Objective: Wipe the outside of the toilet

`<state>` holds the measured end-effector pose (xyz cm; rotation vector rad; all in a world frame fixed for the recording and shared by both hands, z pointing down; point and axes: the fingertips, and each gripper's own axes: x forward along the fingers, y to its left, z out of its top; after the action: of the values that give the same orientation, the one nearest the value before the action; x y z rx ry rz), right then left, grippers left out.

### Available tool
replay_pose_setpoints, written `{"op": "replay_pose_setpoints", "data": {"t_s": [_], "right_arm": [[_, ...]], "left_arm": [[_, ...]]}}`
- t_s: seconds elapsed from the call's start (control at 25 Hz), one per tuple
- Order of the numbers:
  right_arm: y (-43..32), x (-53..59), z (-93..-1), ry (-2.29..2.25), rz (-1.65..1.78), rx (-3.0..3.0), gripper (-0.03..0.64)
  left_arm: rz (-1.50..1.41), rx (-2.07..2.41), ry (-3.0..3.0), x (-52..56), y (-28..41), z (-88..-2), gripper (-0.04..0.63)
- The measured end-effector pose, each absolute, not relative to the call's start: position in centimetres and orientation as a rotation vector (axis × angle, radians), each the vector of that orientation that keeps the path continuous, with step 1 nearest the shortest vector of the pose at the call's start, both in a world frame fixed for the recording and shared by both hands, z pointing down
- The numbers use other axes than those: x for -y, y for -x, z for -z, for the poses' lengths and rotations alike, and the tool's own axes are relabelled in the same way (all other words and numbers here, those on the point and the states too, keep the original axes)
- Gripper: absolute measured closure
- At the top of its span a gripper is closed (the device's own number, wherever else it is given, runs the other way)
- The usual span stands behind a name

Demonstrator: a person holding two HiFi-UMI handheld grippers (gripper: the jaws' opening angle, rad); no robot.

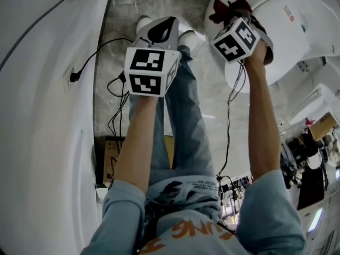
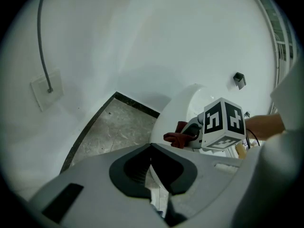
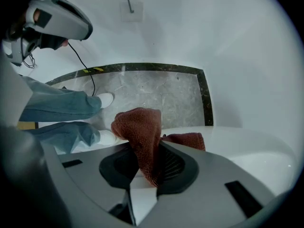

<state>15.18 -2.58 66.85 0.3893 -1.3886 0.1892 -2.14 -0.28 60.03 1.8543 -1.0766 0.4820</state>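
Your right gripper (image 3: 149, 167) has its jaws clamped on the red cloth (image 3: 142, 127) at the toilet (image 3: 247, 146). Your left gripper (image 2: 152, 172) has its jaws together, empty. Most of the outside probably remains unwiped.

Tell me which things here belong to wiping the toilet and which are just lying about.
For the job:
toilet
cloth
right gripper, shut on the cloth

Just about:
cable, plugged in at the wall
box on the floor
left gripper, shut and empty, idle
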Motion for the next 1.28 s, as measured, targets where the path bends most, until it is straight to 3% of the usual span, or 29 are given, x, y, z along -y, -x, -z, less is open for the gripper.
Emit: {"op": "replay_pose_setpoints", "data": {"t_s": [1.28], "right_arm": [[-13.8,-9.7,-66.5,-0.223,-0.337,1.454,0.534]], "left_arm": [[-0.542,1.054,-1.838,-0.6,-1.6,-60.6,0.601]]}}
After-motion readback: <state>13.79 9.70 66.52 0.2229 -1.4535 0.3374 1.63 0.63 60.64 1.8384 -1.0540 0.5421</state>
